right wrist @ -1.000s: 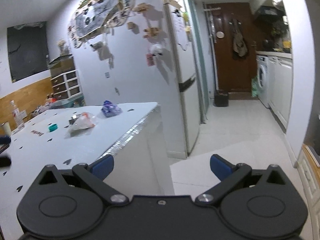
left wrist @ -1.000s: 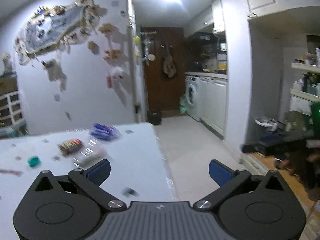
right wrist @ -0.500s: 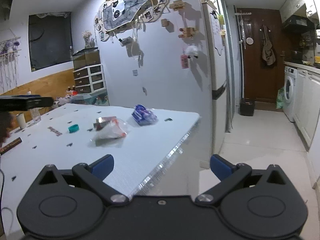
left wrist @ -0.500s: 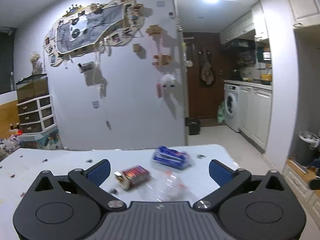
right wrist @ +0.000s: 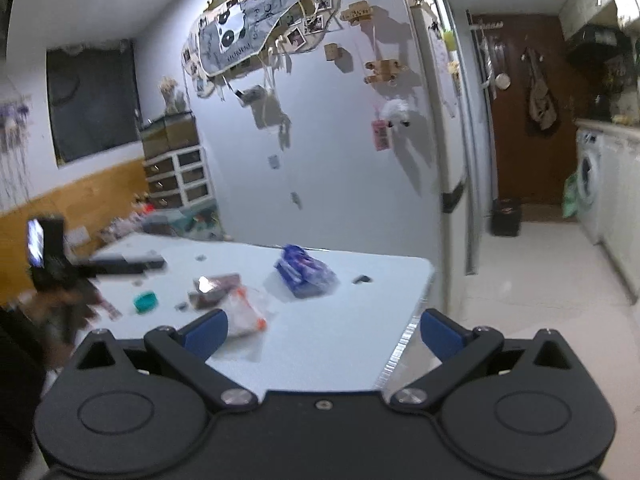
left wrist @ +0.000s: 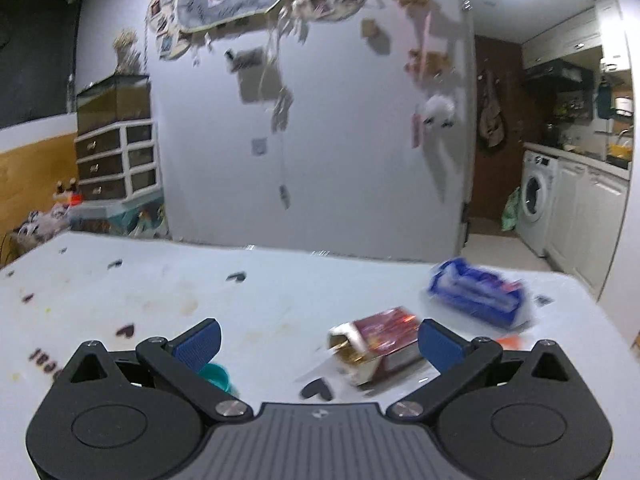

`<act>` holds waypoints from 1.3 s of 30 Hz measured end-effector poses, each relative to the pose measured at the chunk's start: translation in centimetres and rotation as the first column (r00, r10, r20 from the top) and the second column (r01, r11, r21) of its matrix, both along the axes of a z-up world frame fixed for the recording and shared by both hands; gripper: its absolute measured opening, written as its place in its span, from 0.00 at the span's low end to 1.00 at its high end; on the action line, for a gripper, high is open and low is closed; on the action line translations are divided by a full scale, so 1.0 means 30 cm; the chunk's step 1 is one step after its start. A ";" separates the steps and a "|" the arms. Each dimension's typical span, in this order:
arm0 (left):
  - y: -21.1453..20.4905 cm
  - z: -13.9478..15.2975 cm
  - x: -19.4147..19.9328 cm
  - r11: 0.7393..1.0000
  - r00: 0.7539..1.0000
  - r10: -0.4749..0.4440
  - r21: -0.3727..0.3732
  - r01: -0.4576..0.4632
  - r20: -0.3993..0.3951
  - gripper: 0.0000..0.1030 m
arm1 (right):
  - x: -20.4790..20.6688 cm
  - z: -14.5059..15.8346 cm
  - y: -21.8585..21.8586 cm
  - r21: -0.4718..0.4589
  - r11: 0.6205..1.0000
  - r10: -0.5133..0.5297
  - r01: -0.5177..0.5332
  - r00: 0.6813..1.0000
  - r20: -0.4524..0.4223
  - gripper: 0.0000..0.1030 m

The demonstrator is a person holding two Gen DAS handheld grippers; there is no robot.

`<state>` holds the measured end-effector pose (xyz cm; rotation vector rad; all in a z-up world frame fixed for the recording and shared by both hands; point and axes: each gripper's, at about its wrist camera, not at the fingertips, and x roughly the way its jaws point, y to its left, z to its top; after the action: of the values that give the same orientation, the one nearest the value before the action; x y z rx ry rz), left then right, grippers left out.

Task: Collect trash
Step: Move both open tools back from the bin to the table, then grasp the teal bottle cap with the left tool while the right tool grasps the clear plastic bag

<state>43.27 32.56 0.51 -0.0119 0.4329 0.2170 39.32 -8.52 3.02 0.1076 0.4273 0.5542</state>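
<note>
Two grippers, left [left wrist: 318, 338] and right [right wrist: 322, 330], hover with fingers spread wide, grasping nothing, over a white surface [left wrist: 280, 292]. From left to right across it lie a teal cap [right wrist: 145, 301], a red carton [left wrist: 380, 340], a clear plastic bag [right wrist: 244, 314] and a blue wrapper [left wrist: 478, 294], grouped near its right edge.

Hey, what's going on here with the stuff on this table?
A person holds two hand-held grippers over a white table strewn with trash. The left hand-held gripper, open and empty, faces a red box. The right hand-held gripper, also open, hangs near the table's edge. A blue wrapper and clear plastic bag lie untouched.
</note>
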 end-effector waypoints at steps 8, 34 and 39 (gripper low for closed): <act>0.164 -0.079 0.043 0.998 0.998 0.048 -0.042 -0.049 -0.027 1.00 | 0.122 -0.009 0.094 0.112 0.993 -0.026 0.032 0.998 -0.050 1.00; 0.334 -0.157 0.080 0.989 0.993 0.041 -0.135 -0.056 -0.110 0.85 | 0.477 -0.189 0.572 0.177 0.984 0.110 -0.035 0.894 -0.434 0.36; 0.354 -0.168 0.087 0.983 0.990 0.048 -0.172 -0.071 -0.134 0.80 | 0.521 -0.252 0.589 0.198 0.980 0.120 -0.020 0.852 -0.510 0.34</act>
<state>45.88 43.19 -4.52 -0.1855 0.5809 0.2384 54.94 9.14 -4.54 0.4313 0.9138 0.6361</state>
